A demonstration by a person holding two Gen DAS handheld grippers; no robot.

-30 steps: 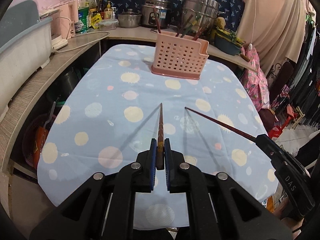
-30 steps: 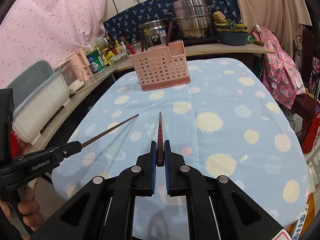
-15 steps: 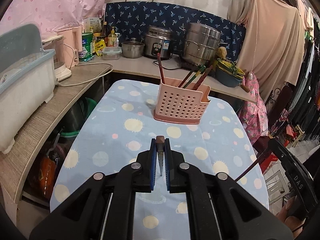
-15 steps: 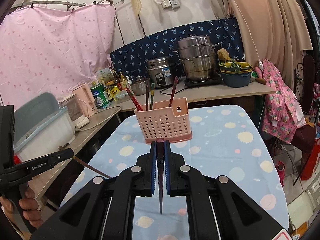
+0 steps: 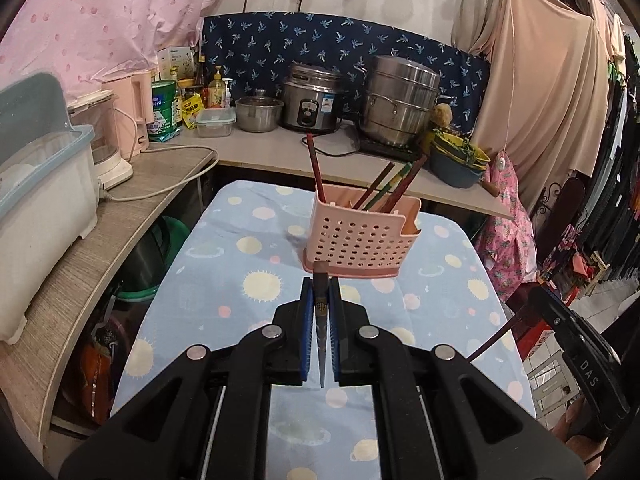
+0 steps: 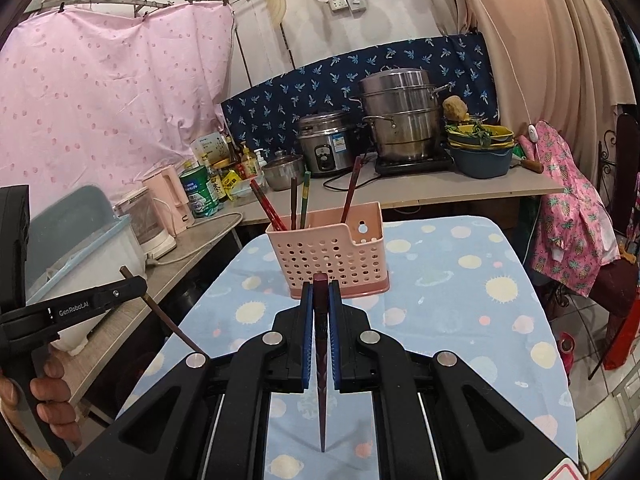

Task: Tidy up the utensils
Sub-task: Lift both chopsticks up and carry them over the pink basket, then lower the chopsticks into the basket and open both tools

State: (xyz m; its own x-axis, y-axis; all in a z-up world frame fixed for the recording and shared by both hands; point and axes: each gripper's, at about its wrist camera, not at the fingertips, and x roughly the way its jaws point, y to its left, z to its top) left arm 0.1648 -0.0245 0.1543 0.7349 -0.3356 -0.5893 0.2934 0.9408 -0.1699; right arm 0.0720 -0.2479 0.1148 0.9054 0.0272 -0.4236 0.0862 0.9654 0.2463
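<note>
Dark chopstick (image 5: pixel 320 312) between clamped fingers (image 5: pixel 307 312)

A pink dotted sheet (image 6: pixel 108 92) hangs from a pole on the left, beside a white wall (image 6: pixel 384 20) with a socket (image 6: pixel 347 1). Navy leaf-print cloth (image 5: pixel 280 48) backs the counter (image 5: pixel 264 152). Beige curtains (image 6: pixel 552 40) drape on the right, over a tiled floor (image 6: pixel 600 376).

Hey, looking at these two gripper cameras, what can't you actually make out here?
- Left wrist view: inside of the pink holder, hidden by its wall, so compartments are unclear.
- Left wrist view: right gripper fingertips, cut off behind its own body.
- Right wrist view: far end of the left gripper's chopstick, hidden behind the right gripper's body.
- Jar labels on the counter: too small.
</note>
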